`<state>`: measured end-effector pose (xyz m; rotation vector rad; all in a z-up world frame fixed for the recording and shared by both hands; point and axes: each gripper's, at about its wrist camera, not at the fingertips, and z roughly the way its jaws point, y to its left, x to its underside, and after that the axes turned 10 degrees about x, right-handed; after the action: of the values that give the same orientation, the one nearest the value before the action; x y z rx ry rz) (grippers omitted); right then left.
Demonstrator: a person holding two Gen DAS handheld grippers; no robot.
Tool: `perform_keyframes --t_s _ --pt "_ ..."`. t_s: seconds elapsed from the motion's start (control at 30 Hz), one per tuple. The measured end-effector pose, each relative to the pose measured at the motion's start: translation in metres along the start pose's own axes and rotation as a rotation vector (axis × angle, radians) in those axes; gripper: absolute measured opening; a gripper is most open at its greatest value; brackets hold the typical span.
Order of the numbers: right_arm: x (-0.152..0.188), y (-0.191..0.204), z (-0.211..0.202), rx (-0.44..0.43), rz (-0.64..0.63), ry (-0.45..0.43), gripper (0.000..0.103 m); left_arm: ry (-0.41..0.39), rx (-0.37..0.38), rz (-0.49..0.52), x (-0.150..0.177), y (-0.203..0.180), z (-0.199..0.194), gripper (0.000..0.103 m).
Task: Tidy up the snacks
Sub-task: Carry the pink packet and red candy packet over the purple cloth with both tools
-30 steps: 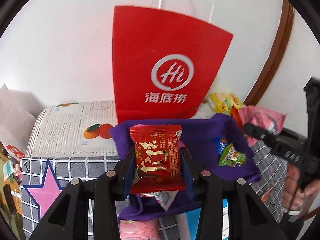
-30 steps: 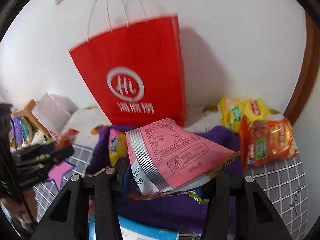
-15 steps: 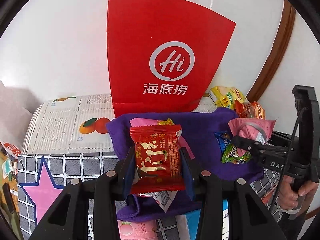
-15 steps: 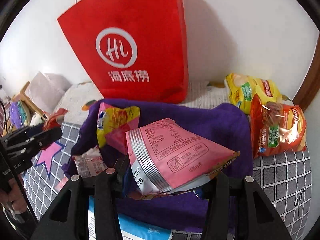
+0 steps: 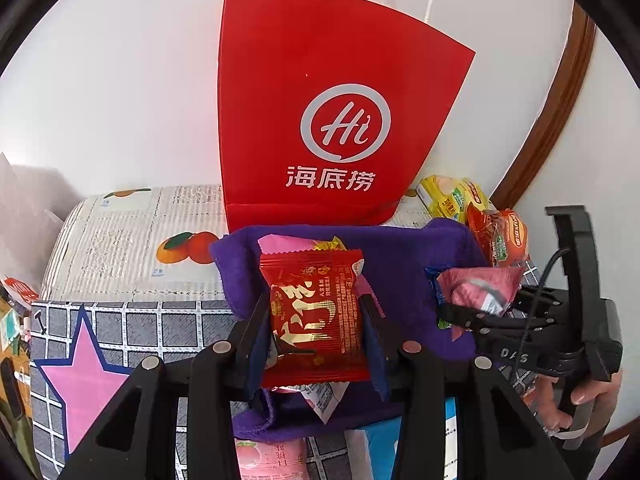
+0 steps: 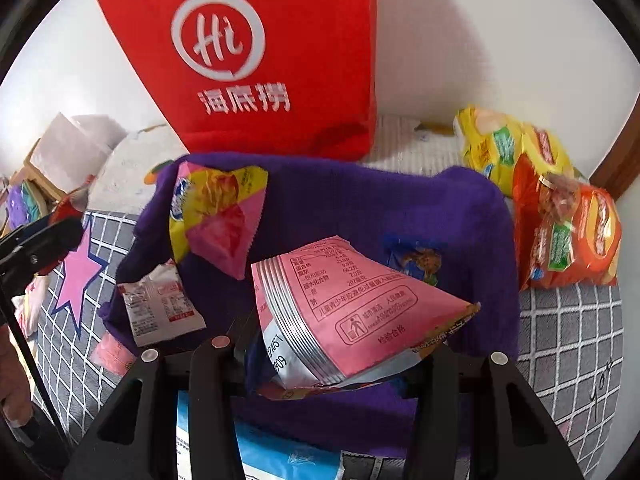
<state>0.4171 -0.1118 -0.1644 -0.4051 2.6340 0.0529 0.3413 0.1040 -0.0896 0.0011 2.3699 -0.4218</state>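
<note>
Left gripper (image 5: 316,320) is clamping a red snack packet (image 5: 316,316) by its side edges, jaws closed on it, packet upright and lifted clear of the purple cloth (image 5: 404,264) below. Right gripper (image 6: 332,344) is pinching a pink snack pouch (image 6: 352,312), jaws closed on its lower left part, so the pouch is sticking out tilted with its printed back panel facing the camera. Both snacks are being held in the air over the cloth, in front of the red paper bag (image 5: 320,120). Side-edge grips are probably leaving the packets free to drop cleanly when released.

The bag is standing upright against the wall just behind the cloth, mouth up with white handles; likely the target container, which would explain both packets being held toward it. That's a guess.

Loose snacks are lying on the cloth: a yellow-pink packet (image 6: 218,216) at the back left, a white sachet (image 6: 160,308) at the front left edge, a small blue packet (image 6: 416,256) to the right. Off the cloth to the right, a yellow bag (image 6: 500,148) and an orange bag (image 6: 572,236) are sitting on the checked bedcover (image 6: 568,332), near the wall, apparently not yet sorted. A pink star print (image 5: 84,368) is showing on the cover at left.

In the left wrist view, the right gripper (image 5: 472,312) is visible with the pink pouch (image 5: 480,292) crumpled in it, near the cloth's right edge.
</note>
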Motion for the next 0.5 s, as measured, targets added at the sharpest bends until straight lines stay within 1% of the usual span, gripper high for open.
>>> perform_keyframes --t_s 0.13,0.4,0.5 --pt "0.002 0.009 0.014 -0.029 -0.036 0.070 0.049 0.009 0.006 0.003 0.000 -0.001 0.002 0.040" --pt "0.009 0.019 0.031 -0.010 -0.085 0.148 0.049 0.012 0.005 0.008 -0.001 -0.003 0.002 0.040" --pt "0.009 0.021 0.036 -0.002 -0.090 0.161 0.049 0.015 0.006 0.010 -0.001 -0.003 0.003 0.040"
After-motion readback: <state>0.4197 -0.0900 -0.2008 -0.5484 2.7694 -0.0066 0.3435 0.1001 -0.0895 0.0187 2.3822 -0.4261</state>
